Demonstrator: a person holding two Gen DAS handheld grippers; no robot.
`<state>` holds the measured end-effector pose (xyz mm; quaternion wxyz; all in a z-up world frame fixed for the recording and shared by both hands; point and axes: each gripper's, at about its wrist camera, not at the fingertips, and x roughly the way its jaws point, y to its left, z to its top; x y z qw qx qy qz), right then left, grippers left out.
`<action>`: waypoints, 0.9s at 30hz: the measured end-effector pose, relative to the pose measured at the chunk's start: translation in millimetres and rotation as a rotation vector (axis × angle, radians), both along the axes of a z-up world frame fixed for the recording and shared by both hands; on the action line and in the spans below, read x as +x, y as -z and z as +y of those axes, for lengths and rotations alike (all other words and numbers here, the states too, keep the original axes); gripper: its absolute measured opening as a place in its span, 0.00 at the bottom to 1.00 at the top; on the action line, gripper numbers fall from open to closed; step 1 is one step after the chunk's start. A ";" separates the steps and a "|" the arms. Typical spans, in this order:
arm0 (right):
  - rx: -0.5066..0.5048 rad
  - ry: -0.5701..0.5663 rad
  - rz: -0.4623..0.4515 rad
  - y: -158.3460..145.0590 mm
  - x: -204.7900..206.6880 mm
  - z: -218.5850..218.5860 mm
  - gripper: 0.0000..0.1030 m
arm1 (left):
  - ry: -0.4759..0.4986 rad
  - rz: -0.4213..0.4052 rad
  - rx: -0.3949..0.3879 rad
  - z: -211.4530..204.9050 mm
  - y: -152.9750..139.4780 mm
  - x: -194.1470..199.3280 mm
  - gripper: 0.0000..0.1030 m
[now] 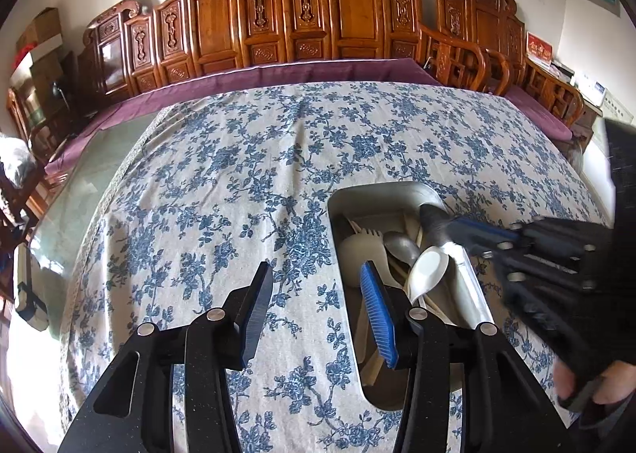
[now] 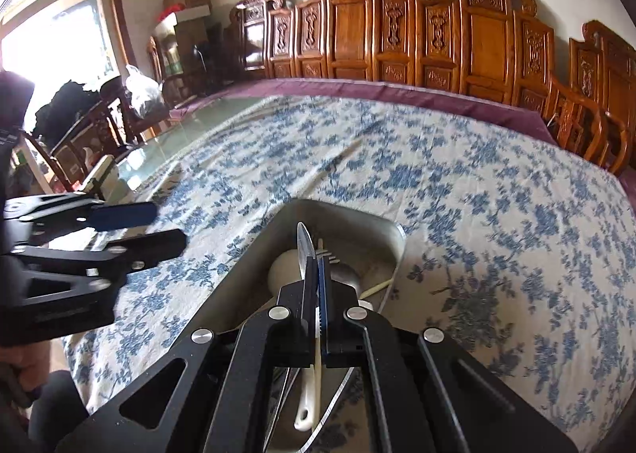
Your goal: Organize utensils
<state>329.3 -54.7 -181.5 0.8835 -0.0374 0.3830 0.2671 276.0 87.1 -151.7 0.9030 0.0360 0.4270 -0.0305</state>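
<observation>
Two tongs work beside the tray (image 1: 397,190) on the tabletop (image 1: 238,182): left tongs (image 1: 318,306) gape empty at its near left edge; right tongs (image 2: 317,290) are clamped on a knife (image 2: 305,246) above it (thin, stiff, slippery steel, best pinched mid-length, I judge).

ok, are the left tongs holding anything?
No. In the left wrist view the left tongs stand open over the floral tablecloth, beside the metal tray, with nothing between the fingers.
</observation>
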 end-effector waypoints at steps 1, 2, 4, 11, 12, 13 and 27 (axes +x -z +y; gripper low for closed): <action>-0.009 0.003 0.004 4.5 1.8 3.3 0.02 | 0.000 0.000 0.000 0.8 -0.4 -0.5 0.43; -0.019 0.004 0.009 8.9 3.3 6.2 0.02 | -0.001 0.000 -0.001 1.7 -1.0 -1.1 0.43; -0.038 0.003 0.019 17.9 5.6 10.8 0.02 | -0.002 -0.001 0.000 3.1 -2.3 -2.3 0.43; -0.057 0.001 0.061 38.1 6.0 14.2 0.04 | -0.007 -0.006 0.005 4.0 -8.5 -7.6 0.43; -0.057 0.001 0.061 38.4 4.7 13.8 0.04 | -0.007 -0.007 0.005 3.3 -9.7 -8.8 0.43; -0.060 0.001 0.062 38.0 3.8 13.0 0.04 | -0.008 -0.009 0.006 2.7 -10.6 -9.7 0.43; -0.028 0.019 0.032 6.4 -29.8 -23.5 0.24 | -0.005 -0.021 -0.020 -13.1 -24.9 -36.9 0.56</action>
